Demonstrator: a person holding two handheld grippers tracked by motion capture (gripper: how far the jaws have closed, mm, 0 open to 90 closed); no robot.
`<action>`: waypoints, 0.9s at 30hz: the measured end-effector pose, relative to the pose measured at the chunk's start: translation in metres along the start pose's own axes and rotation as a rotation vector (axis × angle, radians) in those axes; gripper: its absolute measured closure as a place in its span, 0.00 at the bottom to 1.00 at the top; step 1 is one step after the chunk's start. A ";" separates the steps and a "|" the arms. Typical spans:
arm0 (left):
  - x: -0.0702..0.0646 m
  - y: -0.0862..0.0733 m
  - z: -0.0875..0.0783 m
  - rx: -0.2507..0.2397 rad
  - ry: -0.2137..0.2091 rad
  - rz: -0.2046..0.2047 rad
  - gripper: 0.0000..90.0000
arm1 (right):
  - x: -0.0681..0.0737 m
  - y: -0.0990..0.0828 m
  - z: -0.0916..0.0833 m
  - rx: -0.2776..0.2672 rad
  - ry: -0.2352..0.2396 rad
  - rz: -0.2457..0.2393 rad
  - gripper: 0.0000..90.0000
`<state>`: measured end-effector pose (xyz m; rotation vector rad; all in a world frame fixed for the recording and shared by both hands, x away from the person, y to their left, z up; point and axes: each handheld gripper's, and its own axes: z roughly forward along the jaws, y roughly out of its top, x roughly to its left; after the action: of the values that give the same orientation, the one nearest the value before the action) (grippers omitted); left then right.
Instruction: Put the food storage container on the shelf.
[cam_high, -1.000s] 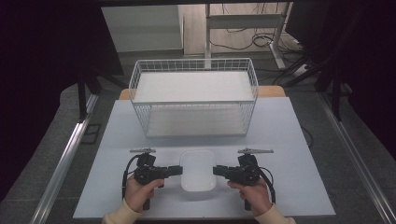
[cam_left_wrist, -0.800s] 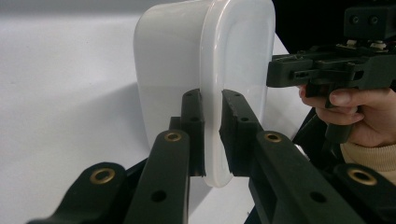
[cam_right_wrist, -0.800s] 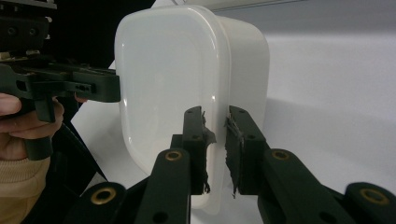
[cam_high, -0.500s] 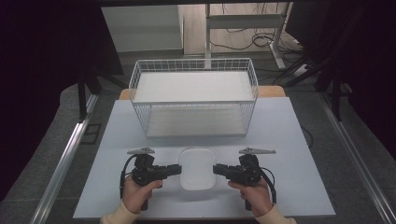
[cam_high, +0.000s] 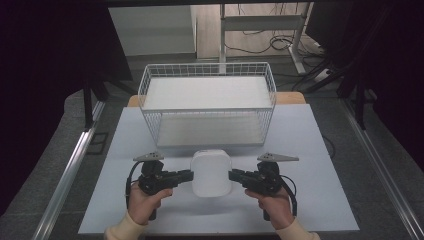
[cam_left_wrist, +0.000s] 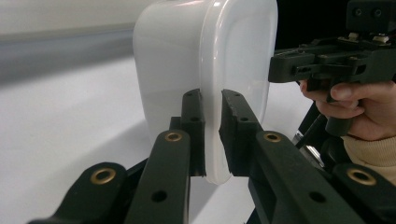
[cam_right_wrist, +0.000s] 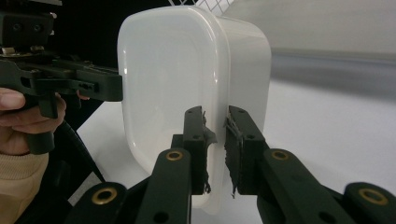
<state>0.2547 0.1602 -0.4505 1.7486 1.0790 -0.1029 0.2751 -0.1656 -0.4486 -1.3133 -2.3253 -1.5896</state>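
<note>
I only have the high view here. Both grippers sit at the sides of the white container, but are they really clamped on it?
Observer: Yes. In the left gripper view the left gripper pinches the white container's rim between its pads.
Operator: And the right one?
Observer: Same: in the right gripper view the right gripper is shut on the rim of the opposite side.
Operator: Pads in good shape?
Observer: The right pads look frayed, with torn edges.

The left gripper (cam_high: 189, 175) clamps the left rim of the box (cam_high: 211, 172); the right gripper (cam_high: 234, 176) clamps its right rim. Both lie level, pointing inward, hands behind.
</note>
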 end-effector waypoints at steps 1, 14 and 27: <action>0.000 0.000 0.000 0.000 0.000 0.000 0.89 | 0.001 0.002 0.000 -0.003 -0.002 -0.004 0.87; -0.007 0.031 -0.010 -0.034 0.024 0.060 0.89 | 0.005 0.027 -0.005 -0.048 -0.004 -0.042 0.87; -0.015 0.070 -0.023 -0.067 0.037 0.107 0.89 | 0.016 0.069 -0.014 -0.088 -0.021 -0.097 0.87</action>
<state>0.2851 0.1649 -0.3818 1.7494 1.0024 0.0320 0.3039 -0.1583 -0.3832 -1.2572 -2.3919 -1.7340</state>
